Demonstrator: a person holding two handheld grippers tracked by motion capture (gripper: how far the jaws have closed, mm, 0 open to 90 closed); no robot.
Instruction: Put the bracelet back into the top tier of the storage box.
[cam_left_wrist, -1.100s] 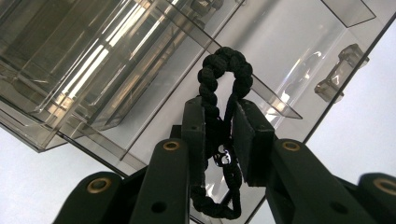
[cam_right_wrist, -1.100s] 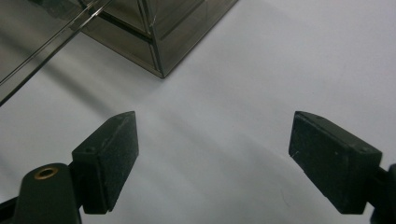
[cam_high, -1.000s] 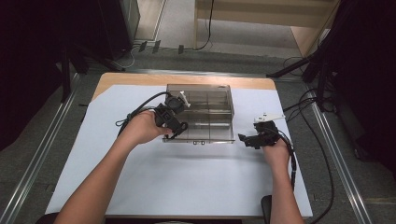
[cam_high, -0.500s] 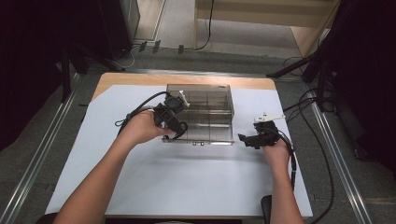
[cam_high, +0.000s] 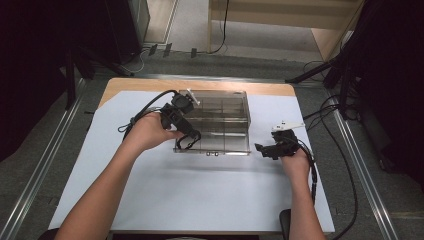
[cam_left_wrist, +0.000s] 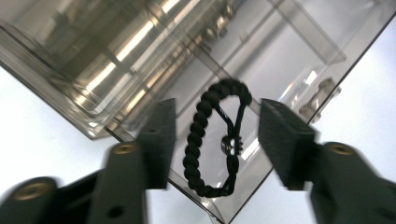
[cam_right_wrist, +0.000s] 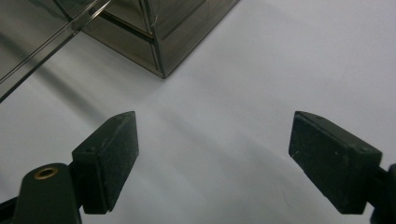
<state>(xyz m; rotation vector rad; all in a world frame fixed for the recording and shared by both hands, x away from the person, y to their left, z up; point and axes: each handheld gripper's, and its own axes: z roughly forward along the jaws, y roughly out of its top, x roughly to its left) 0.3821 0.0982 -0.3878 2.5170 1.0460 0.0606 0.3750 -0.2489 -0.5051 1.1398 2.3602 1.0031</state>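
A clear acrylic box with several compartments stands on the white table top. A black braided bracelet lies at the box's front left corner. In the left gripper view the bracelet rests between the jaws of my left gripper, which stands open without touching it. From above, the left gripper hovers over that corner. My right gripper is open on the table just right of the box's front right corner, with nothing between its jaws.
The white sheet covers the wooden table and is bare in front of the box. Cables trail from both grippers. Metal rails run along both sides of the table.
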